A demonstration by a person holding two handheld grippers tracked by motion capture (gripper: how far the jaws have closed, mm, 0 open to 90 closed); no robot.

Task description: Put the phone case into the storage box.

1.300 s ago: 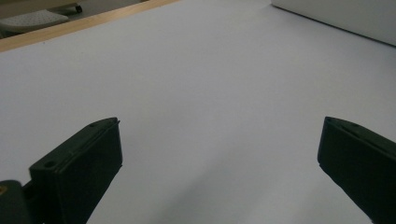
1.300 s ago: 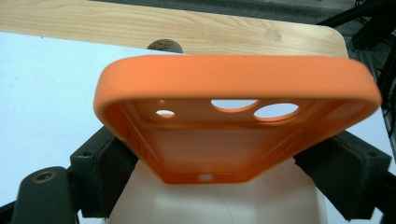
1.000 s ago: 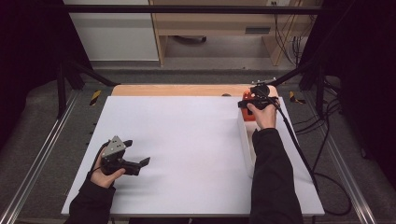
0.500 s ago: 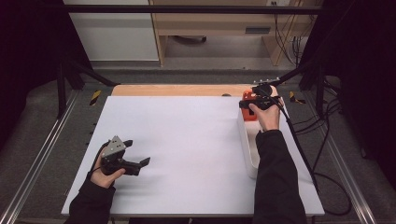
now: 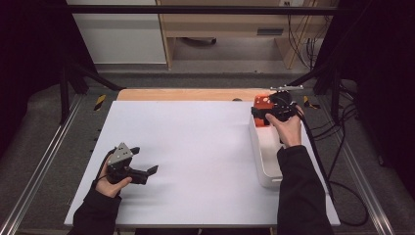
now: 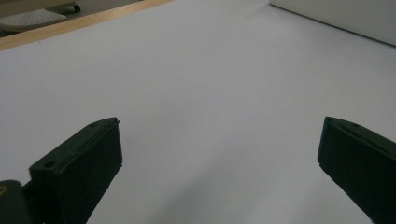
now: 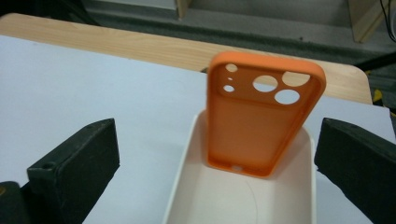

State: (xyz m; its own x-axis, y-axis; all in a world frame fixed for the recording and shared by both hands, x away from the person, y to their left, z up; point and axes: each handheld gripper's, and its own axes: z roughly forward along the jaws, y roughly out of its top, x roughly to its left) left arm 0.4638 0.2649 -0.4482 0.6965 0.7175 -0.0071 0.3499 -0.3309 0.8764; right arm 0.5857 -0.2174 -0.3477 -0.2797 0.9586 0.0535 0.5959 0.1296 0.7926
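Phone case (image 7: 262, 122) sits dead ahead at 12 o'clock of the right gripper (image 7: 217, 154), long axis probably leaning away against the white bin (image 7: 187, 158); jaws wide, empty. Left gripper (image 5: 142, 169), also wide, idles far off.

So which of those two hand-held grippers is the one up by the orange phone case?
The right gripper, at the far end of the white bin, fingers open toward the orange phone case propped inside. The left gripper rests over bare white table.
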